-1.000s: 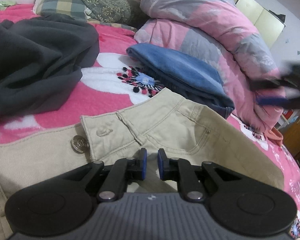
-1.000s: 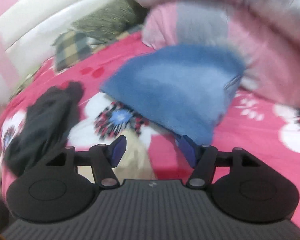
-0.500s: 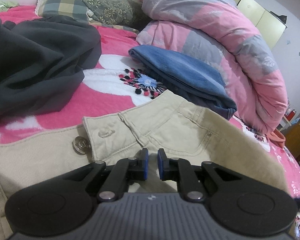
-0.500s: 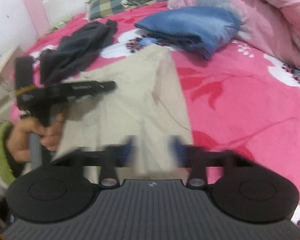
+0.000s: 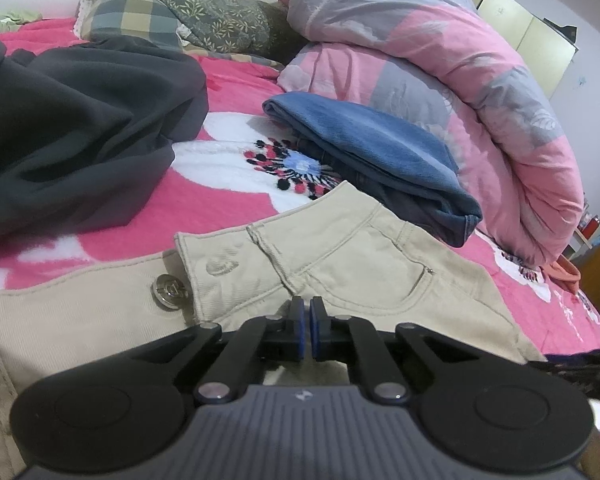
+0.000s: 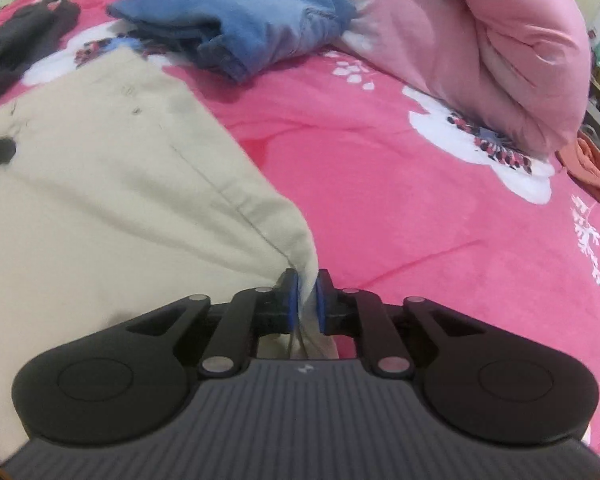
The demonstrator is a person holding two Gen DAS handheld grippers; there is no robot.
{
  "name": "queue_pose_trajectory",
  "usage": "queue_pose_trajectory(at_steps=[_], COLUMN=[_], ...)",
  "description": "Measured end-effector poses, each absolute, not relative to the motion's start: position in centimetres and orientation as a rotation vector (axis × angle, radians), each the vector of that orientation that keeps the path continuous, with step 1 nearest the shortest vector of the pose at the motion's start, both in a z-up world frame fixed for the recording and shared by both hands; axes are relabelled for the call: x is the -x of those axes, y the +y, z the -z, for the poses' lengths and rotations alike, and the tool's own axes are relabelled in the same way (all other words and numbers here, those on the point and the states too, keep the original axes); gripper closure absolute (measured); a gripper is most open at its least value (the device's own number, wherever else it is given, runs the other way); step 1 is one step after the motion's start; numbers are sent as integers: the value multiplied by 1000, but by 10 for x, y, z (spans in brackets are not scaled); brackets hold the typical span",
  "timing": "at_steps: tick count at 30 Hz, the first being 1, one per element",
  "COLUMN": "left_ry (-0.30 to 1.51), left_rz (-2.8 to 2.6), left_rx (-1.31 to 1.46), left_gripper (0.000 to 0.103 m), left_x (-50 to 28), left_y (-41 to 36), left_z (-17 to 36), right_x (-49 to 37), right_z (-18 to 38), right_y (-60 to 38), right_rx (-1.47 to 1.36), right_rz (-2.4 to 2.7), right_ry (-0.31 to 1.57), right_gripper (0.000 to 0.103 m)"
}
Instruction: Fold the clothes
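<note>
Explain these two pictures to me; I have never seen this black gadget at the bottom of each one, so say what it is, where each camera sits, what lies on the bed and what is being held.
Each black gadget is a hand-held gripper with two blue-padded fingers; a person carries one in each hand, and a camera on each looks along them. One view is from the left gripper, shut over the waist of the beige trousers. The other is from the right gripper; its fingers are opening with the trousers' edge between them. On the pink floral bed also lie folded blue jeans, a dark garment, pillows and a pink-grey quilt.
</note>
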State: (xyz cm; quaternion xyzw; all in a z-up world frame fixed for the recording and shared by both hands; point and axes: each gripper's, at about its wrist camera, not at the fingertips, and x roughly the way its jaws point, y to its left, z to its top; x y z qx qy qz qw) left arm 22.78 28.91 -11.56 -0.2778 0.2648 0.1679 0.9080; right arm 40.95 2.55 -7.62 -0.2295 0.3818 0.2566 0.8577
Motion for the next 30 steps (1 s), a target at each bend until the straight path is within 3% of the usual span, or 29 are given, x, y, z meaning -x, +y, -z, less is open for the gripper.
queue_pose_trajectory(at_steps=[1,2,4,11,19,27,28,30], left_ry=[547,547,548,549,550,551,550,550], left_rz=[-347,-347,-348,-353,-353,-356,-357,-361], left_rx=[573,573,575,571,575,573,571,568], left_gripper=[96,96,96,96,98,98,98,98], left_x=[-228,-228,-228,-228,-228,-228,-228,-228], left_y=[289,288,288,288,289,288,288,287], left_z=[115,115,115,115,115,115,115,115], right_x=[-412,-414,-420,-428,-453,-484,-480,-467], right_z=[74,67,54,14,59,79,79,76], right_y=[22,15,-1,42,199,213,214,216], right_rx=[473,463,398,133,414,380,392,427], right_rz=[-517,-490,-480,-796,-1050,-1084,-1079,-1066], right_ry=[814,823,856,790,752,887,882,847], right_gripper=[63,52,45,45,45,38,41,64])
